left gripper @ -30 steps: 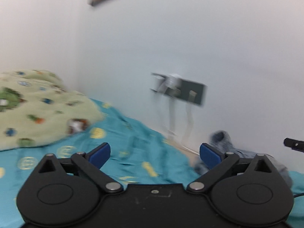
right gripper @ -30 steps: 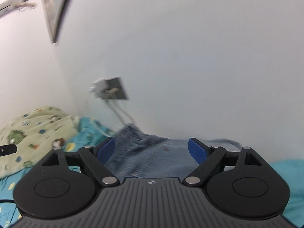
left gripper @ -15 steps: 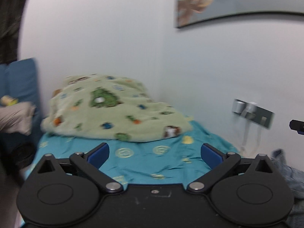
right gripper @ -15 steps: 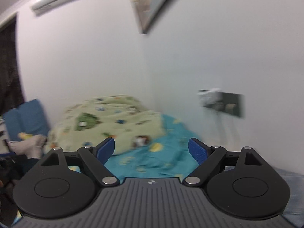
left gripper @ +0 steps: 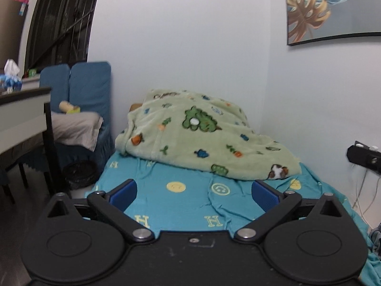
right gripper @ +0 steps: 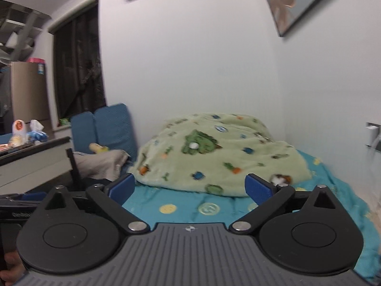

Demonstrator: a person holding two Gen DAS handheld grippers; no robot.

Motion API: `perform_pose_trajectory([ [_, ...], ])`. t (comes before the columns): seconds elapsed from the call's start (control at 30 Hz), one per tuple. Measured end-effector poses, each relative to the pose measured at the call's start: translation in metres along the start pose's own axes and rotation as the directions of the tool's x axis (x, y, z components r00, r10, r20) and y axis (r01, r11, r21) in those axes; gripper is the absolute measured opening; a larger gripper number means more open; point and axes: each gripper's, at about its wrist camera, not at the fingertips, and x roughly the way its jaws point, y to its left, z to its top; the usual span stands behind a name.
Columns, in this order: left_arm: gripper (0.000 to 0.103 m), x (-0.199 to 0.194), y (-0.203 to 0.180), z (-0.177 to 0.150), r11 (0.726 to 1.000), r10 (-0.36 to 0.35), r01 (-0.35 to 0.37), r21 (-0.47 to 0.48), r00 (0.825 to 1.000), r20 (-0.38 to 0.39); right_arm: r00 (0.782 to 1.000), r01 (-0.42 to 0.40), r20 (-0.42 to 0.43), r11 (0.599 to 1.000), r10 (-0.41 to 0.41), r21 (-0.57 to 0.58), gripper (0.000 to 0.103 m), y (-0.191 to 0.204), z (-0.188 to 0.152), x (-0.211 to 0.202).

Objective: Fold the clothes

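Note:
Only a sliver of a grey-blue garment (left gripper: 375, 238) shows, at the lower right edge of the left wrist view, lying on the teal bedsheet (left gripper: 190, 205). My left gripper (left gripper: 194, 194) is open over the sheet with nothing between its blue pads (left gripper: 123, 194). My right gripper (right gripper: 189, 188) is open too; its jaws are opening wider with nothing between them. Both point toward the head of the bed, where a green patterned blanket (right gripper: 214, 157) lies in a heap. Part of the right gripper's body (left gripper: 364, 158) shows at the right edge of the left wrist view.
The bed runs along a white wall with a socket and cables (left gripper: 364, 190). A blue cushioned chair (left gripper: 88, 90) with a grey cloth and a desk (left gripper: 21, 116) stand to the left of the bed. A black bin (left gripper: 81, 174) sits on the floor.
Both views have swung left, away from the wall socket and the blue garment toward the blanket and the chair. The garment has almost left view. The right jaws stand slightly wider.

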Motion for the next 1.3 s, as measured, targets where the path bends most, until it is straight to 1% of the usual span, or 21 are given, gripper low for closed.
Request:
perform_pose_trajectory([
  [0.13, 0.103, 0.014, 0.001, -0.013, 1.0, 0.019, -0.019, 0.011, 1.0, 0.003, 0.999, 0.005, -0.045, 0.999, -0.006, -0.031, 0.103, 0.004, -0.012, 0.025],
  [0.27, 0.103, 0.027, 0.0, -0.029, 1.0, -0.018, 0.018, 0.007, 0.999, -0.028, 0.999, 0.012, -0.049, 0.998, -0.015, -0.061, 0.103, 0.001, -0.033, 0.043],
  [0.33, 0.103, 0.03, -0.002, -0.035, 1.0, -0.014, 0.014, 0.003, 1.0, -0.021, 0.998, 0.021, -0.057, 0.997, -0.025, -0.08, 0.103, -0.001, -0.043, 0.048],
  [0.43, 0.103, 0.035, -0.006, -0.039, 1.0, -0.003, 0.003, 0.018, 1.0, -0.012, 0.997, 0.017, -0.074, 0.998, -0.022, -0.065, 0.103, -0.008, -0.056, 0.05],
  [0.53, 0.103, 0.039, -0.006, -0.041, 1.0, 0.005, -0.004, 0.023, 1.0, -0.025, 0.994, 0.033, -0.099, 0.998, -0.037, -0.048, 0.103, -0.011, -0.065, 0.052],
  [0.6, 0.103, 0.042, -0.005, -0.042, 0.999, 0.017, -0.016, 0.027, 0.999, -0.038, 0.993, 0.03, -0.112, 0.999, -0.034, -0.042, 0.103, -0.011, -0.066, 0.051],
  [0.7, 0.103, 0.044, -0.004, -0.044, 0.999, 0.027, -0.025, 0.032, 0.998, -0.052, 0.994, 0.027, -0.104, 0.999, -0.031, -0.042, 0.103, -0.009, -0.065, 0.049],
  [0.83, 0.103, 0.043, -0.002, -0.044, 1.0, 0.012, -0.011, 0.024, 0.999, -0.052, 0.994, 0.028, -0.101, 0.999, -0.033, -0.045, 0.103, -0.007, -0.066, 0.05],
  [0.97, 0.103, 0.043, 0.001, -0.044, 1.0, 0.011, -0.011, 0.002, 0.998, -0.063, 0.987, 0.038, -0.157, 0.998, -0.044, -0.041, 0.103, -0.007, -0.069, 0.056],
  [1.03, 0.103, 0.04, 0.001, -0.043, 1.0, 0.023, -0.023, 0.004, 0.998, -0.057, 0.986, 0.031, -0.165, 0.999, -0.036, -0.031, 0.103, -0.007, -0.069, 0.054],
  [1.13, 0.103, 0.036, 0.002, -0.043, 0.999, 0.033, -0.033, -0.001, 0.998, -0.051, 0.987, 0.04, -0.154, 0.998, -0.048, -0.051, 0.103, -0.003, -0.069, 0.05],
  [1.3, 0.103, 0.033, 0.001, -0.042, 0.999, 0.043, -0.043, 0.003, 0.998, -0.052, 0.989, 0.041, -0.141, 0.998, -0.047, -0.046, 0.103, -0.003, -0.067, 0.047],
])
